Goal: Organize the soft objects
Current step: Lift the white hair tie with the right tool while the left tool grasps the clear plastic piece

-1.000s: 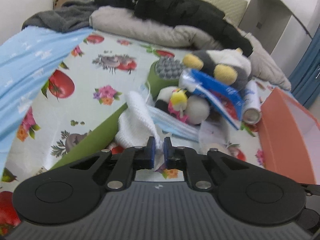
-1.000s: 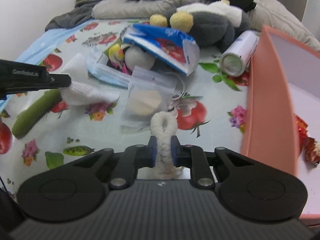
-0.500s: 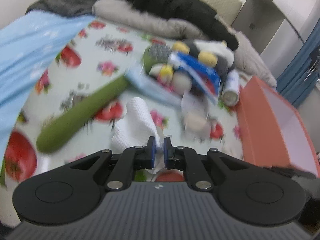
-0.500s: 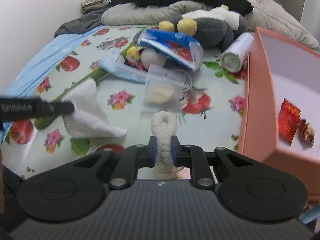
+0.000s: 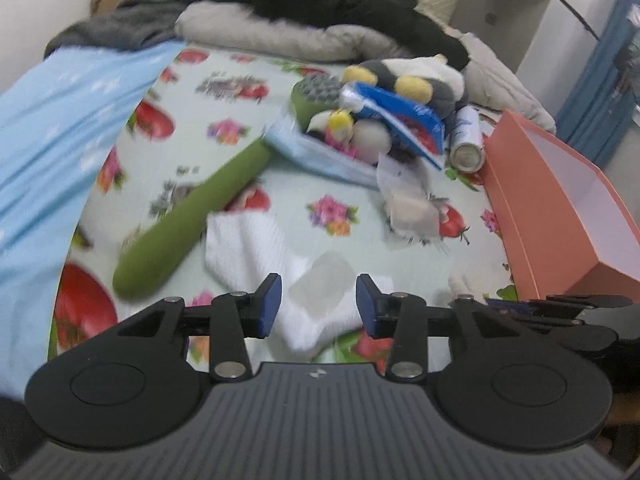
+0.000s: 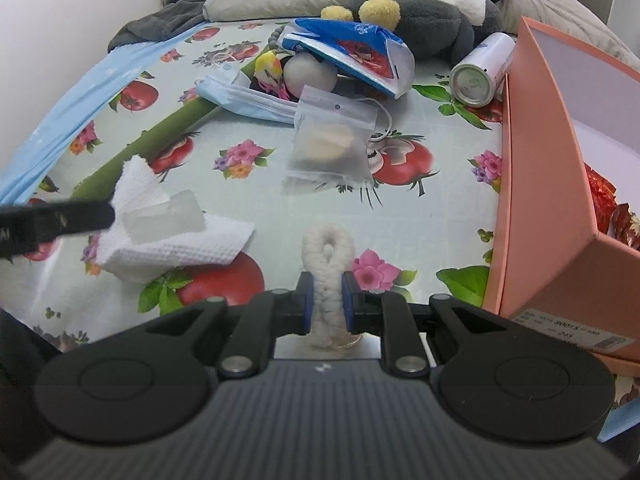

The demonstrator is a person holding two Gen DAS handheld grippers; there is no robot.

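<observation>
White waffle-weave cloth [image 5: 256,256] is lying crumpled on the flowered, tomato-printed bed cover [image 5: 200,128], with a translucent soft block [image 5: 320,284] sitting on its near fold. We are holding the left gripper [image 5: 318,306] over it with the jaws spread wide, gripping nothing; the block is showing between the blue pads, though we cannot tell whether either pad is touching it. In the right wrist view the same cloth [image 6: 168,240] is resting left of centre, the block [image 6: 164,216] on top.

We are keeping the right gripper [image 6: 327,304] closed on a white braided rope loop [image 6: 328,256], whose long axis is running straight ahead along the fingers, the rounded loop end pointing away from us toward the pile.

Open cover is lying ahead of both grippers, between the cloth and a clear zip bag holding a pale pad [image 6: 334,144]. To the right, the tall wall of a salmon-pink cardboard box [image 6: 548,168] is bounding that room, its near corner close beside the right gripper. On the left, a light blue sheet [image 5: 56,132] is overlapping the cover's edge. A long green padded handle [image 5: 192,216] is running diagonally from the cloth's left side up to the far pile, where a grey and white plush toy [image 6: 436,16], a blue tissue packet [image 6: 352,48] and a white spray can [image 6: 480,72] are crowding together.
</observation>
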